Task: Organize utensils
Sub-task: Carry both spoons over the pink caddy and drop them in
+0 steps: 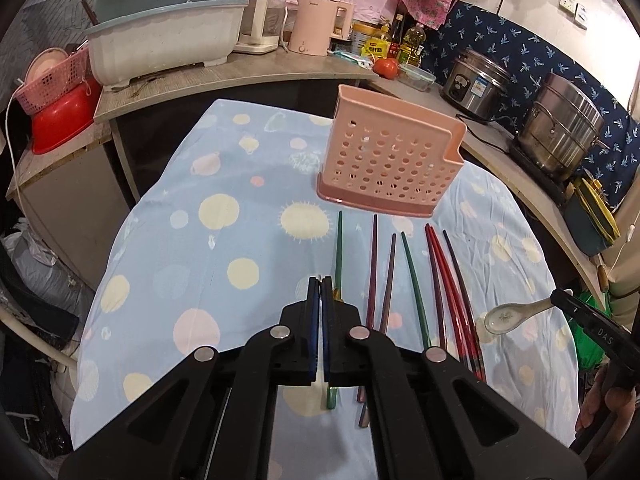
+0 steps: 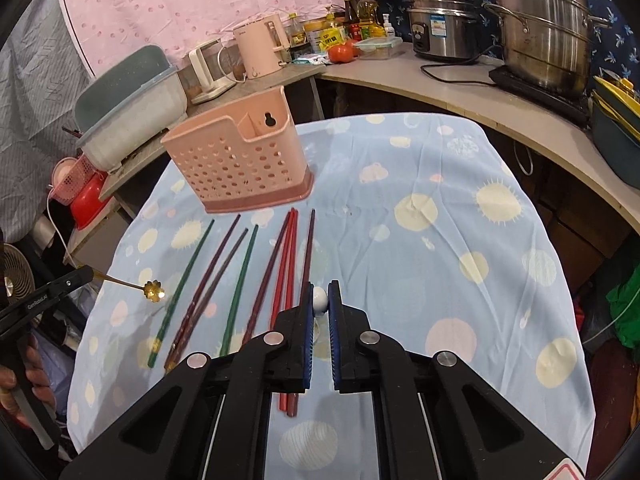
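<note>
1. Two spoons up off the table at once, one per hand, both carried above the blue cloth with pale dots (image 2: 440, 200).
2. Left gripper (image 1: 320, 280) with jaws pressed fully together on the thin stem of a small gold spoon with a flower-shaped bowl (image 2: 154, 291); from the left wrist view only a sliver of gold showing beside the jaws, bowl hidden.
3. Right gripper (image 2: 320, 292) with jaws narrow, pinching the handle end of a white ceramic soup spoon with a faint floral print (image 1: 505, 317); bowl hanging out ahead and below the jaws.
4. Straight ahead of both: pink perforated plastic utensil holder (image 1: 390, 160), standing upright on the far half of the table, open top tilted toward the right wrist view, with an inner divider visible there.
5. Between hands and holder: eight chopsticks in green, purple, red and dark tones (image 2: 256, 280), lying flat in a loose fan, long axes running away toward the holder, tips just short of its base.
6. Key relation, by judgement: holder forward and above the chopstick row, roughly centred between the hands, slightly nearer the left gripper's line; each spoon needing to be tipped bowl-down or handle-down over the open top.
7. Risk, as a guess: ceramic spoon slipping in so narrow a pinch.
</note>
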The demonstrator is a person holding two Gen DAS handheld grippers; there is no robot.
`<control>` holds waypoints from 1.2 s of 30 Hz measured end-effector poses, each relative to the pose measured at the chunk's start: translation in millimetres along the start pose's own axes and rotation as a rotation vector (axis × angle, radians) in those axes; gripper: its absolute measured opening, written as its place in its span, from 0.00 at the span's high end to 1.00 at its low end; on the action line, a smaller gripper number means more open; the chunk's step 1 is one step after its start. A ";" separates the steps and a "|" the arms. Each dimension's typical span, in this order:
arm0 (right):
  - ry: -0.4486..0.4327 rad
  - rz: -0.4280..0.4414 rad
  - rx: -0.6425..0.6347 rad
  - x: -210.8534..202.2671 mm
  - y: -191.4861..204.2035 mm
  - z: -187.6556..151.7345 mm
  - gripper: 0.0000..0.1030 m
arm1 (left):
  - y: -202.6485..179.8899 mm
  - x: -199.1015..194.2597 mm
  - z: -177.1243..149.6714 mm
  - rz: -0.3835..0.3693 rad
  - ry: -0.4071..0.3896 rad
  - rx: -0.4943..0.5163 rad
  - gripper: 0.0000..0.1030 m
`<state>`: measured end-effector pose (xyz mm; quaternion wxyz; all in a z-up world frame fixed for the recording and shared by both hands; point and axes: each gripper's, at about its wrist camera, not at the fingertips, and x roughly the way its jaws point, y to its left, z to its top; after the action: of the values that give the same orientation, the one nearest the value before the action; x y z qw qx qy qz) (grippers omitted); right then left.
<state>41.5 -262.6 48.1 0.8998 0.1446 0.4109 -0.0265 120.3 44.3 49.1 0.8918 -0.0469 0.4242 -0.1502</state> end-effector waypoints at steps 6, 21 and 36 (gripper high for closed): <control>-0.060 0.026 -0.028 -5.6 8.4 45.0 0.93 | -10.9 -2.9 38.9 -0.004 -0.028 0.023 1.00; -0.219 0.037 -0.156 12.7 62.3 187.0 0.93 | -55.1 -3.6 179.1 0.039 -0.204 0.140 0.99; -0.088 0.022 -0.147 99.4 73.7 194.2 0.93 | -49.9 82.8 197.4 0.054 -0.093 0.112 0.99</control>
<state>261.6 -239.7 112.0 0.9253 0.0811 0.3703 0.0073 310.3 -37.3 123.7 0.9155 0.0075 0.3742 -0.1473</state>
